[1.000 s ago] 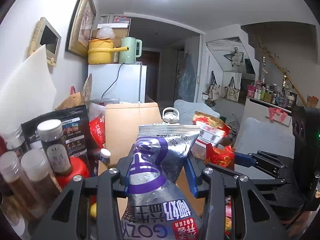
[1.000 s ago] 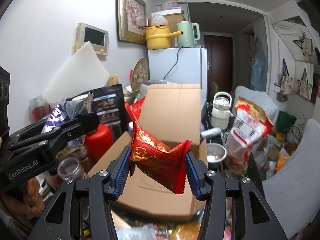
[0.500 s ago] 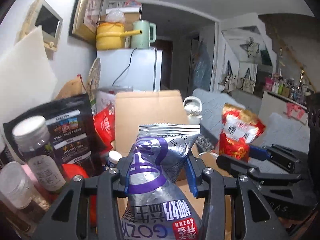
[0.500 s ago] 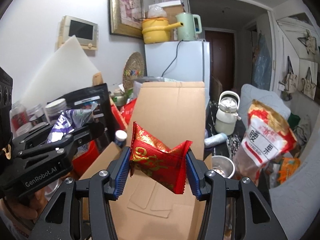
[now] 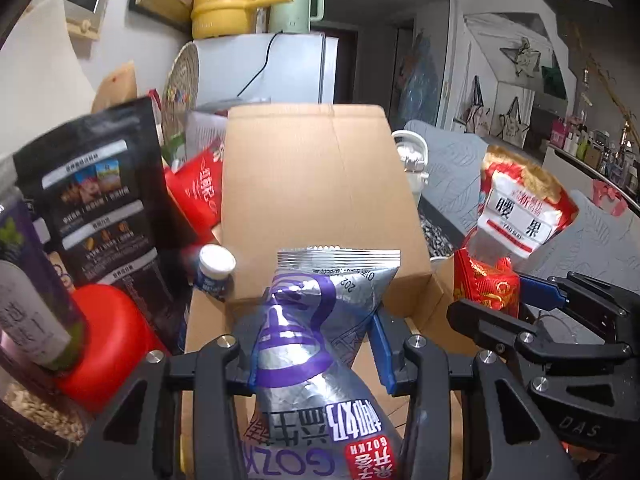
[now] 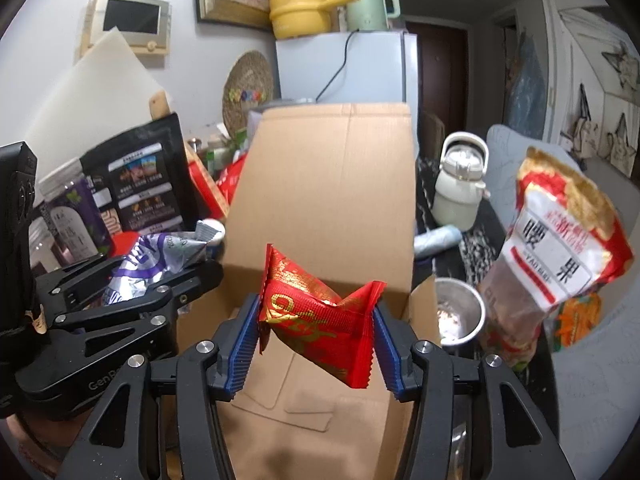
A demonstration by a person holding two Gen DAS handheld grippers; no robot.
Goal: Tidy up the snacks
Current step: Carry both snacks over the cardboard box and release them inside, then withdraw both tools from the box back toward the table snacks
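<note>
Your left gripper (image 5: 316, 344) clamps a silver-purple snack bag (image 5: 320, 340); your right gripper (image 6: 316, 344), jaws just easing apart, still pinches a red snack packet (image 6: 320, 316). Both hang over the open cardboard box (image 6: 332, 200), its visible floor bare.

Both wrist views face open cardboard box (image 5: 320, 184) (image 6: 332, 184) closely (side by side).

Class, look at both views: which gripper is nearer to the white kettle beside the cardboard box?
Right. The right gripper is over the box on the white kettle's side; the left gripper is at the box's far side.
</note>
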